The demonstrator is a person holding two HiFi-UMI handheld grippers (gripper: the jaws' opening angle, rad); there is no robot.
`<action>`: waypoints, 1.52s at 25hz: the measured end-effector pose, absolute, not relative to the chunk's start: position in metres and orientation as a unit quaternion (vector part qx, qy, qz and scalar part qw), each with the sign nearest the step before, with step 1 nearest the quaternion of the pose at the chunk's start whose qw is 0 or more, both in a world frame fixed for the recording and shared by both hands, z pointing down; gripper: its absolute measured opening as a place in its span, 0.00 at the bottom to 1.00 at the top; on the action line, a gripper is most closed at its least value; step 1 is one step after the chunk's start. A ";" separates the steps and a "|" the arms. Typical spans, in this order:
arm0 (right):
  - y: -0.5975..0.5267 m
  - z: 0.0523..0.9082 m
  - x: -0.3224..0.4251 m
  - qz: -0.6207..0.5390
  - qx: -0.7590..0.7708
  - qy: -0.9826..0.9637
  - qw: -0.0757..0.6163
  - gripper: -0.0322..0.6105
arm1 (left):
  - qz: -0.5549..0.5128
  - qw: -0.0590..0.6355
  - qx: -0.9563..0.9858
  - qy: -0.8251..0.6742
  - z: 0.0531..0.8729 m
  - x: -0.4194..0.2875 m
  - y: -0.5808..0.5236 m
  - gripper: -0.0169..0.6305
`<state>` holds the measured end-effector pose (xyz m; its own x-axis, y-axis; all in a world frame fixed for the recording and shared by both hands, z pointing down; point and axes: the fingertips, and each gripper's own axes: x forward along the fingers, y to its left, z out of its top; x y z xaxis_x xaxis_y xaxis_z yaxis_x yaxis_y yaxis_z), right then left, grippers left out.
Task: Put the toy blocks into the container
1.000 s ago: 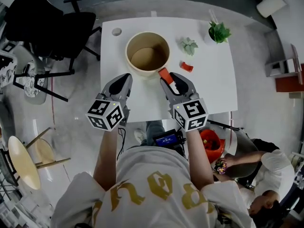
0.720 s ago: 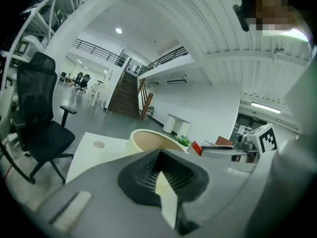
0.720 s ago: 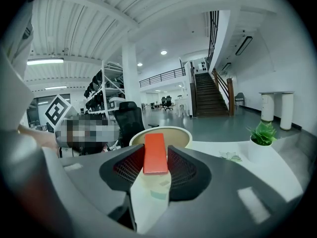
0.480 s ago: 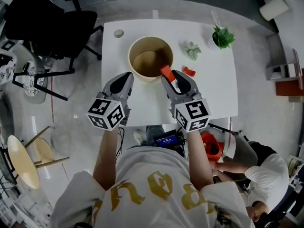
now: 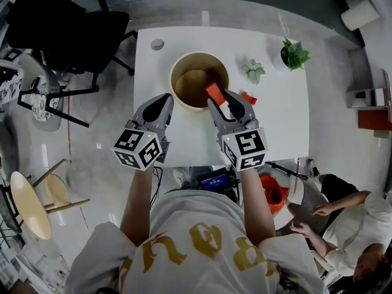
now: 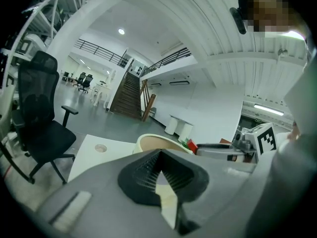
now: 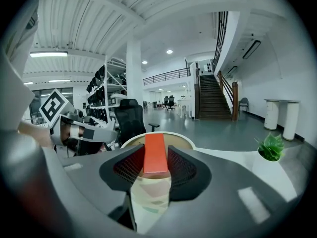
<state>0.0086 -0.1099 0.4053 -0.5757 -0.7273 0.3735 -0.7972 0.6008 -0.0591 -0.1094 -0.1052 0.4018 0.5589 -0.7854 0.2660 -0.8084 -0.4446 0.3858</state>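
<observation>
The red block (image 5: 214,94) is clamped upright between the pads of the right gripper (image 5: 221,102), its jaws part-way open to the block's width. In the right gripper view the block (image 7: 155,154) stands directly in front of the container's near rim. In the head view its top pokes over the lower right edge of the round tan container (image 5: 178,98), whose floor looks bare (as far as it shows). The left gripper (image 5: 162,105) hangs near the container's lower left side with its jaws brought together and nothing between them. A second, smaller red block (image 5: 248,98) lies on the white table (image 5: 278,124) just beside the right gripper's outer finger. Farther back sit a pale green piece (image 5: 253,71) and a small potted plant (image 5: 294,54).
</observation>
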 end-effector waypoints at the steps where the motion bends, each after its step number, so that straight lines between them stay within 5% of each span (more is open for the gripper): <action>1: -0.111 0.406 0.008 0.111 0.432 -0.881 0.159 0.33 | 0.023 0.241 0.850 -0.468 0.402 -0.109 -0.106 0.03; 38: -0.102 0.413 0.010 0.098 0.437 -0.879 0.166 0.32 | 0.034 0.238 0.849 -0.471 0.405 -0.100 -0.097 0.03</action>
